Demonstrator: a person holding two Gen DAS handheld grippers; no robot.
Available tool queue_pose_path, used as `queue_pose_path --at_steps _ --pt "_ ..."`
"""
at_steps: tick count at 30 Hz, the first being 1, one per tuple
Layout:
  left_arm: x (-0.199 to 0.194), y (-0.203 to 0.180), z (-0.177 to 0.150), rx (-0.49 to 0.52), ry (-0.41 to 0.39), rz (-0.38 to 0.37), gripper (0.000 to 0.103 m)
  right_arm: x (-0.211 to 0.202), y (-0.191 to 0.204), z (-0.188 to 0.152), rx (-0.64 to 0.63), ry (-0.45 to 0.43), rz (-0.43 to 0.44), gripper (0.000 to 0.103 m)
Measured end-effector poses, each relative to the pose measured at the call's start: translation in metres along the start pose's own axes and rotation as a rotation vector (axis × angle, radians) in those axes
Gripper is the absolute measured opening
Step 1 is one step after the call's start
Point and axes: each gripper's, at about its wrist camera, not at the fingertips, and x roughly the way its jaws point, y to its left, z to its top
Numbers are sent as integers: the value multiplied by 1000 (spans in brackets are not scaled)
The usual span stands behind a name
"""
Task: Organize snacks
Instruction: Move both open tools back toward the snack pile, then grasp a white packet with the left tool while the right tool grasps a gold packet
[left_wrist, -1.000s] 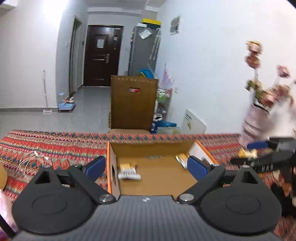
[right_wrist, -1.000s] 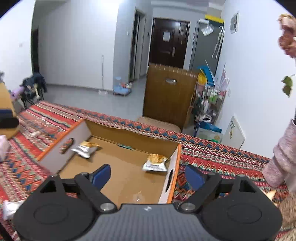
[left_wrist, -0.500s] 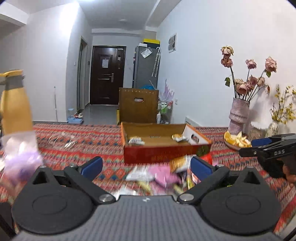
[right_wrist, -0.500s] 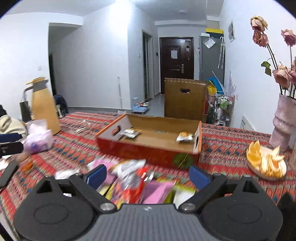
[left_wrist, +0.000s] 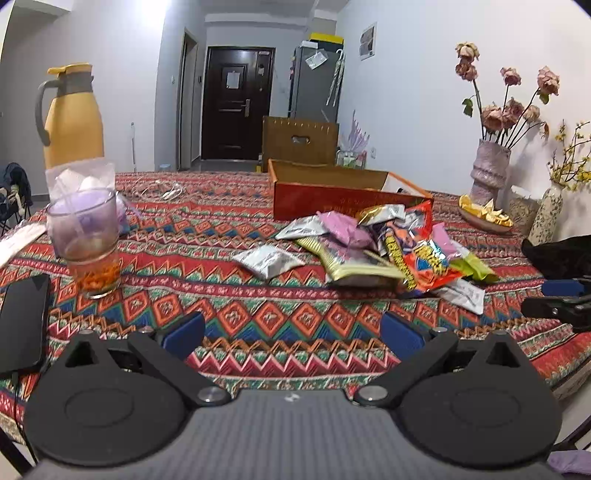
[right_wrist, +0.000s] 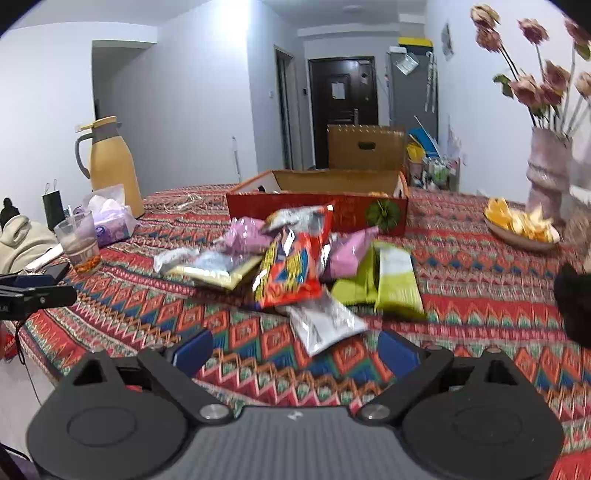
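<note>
**Mia:** What is closest to us?

**Ben:** The two grabbers. The left gripper (left_wrist: 291, 334) is sitting wide open with nothing in it. The right gripper (right_wrist: 295, 350) is wide open too, and it is holding nothing.

**Mia:** What are they hanging over?

**Ben:** The table with the red zigzag patterned cloth (left_wrist: 258, 317). Both are near its front edge.

**Mia:** Where are the snacks?

**Ben:** They are lying in a heap of shiny snack packets (right_wrist: 295, 266) in front of the red cardboard box with the brown inside (right_wrist: 317, 210), close against its front wall. The box looks almost empty, so I think most of the sorting is still waiting.

**Mia:** Which snack is nearest?

**Ben:** The small silver foil packet (right_wrist: 323, 325) on the near side of the heap. It is lying just ahead of the right gripper, almost between its blue fingertips (right_wrist: 397, 352). Its long side is slanting, pointing from near the red-and-blue crinkly bag (right_wrist: 291, 273) toward the right finger.

**Mia:** And the left one?

**Ben:** From the left gripper, the heap is sitting ahead and off to the right. Another flat silver packet (left_wrist: 267, 260) is lying left of the heap, nearer that side, but still well apart.

**Mia:** So who goes first?

**Ben:** I am guessing the right one, since it is closer. It may need to twist a bit to pinch across the short side.
</note>
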Motion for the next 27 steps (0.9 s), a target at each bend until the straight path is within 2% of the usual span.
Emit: queue_pose_path --at_steps 6,15,20,27 --pt "5 3 -3 -1 9 11 103 -1 -1 -13 4 13 -55 96" --pt "36 5 3 8 55 18 102 15 -7 -6 22 8 -83 96" --pt "59 9 18 32 55 13 101 32 -6 8 0 -2 -83 95" --pt "110 14 49 88 72 -15 97 72 -6 46 -83 -25 -81 95"
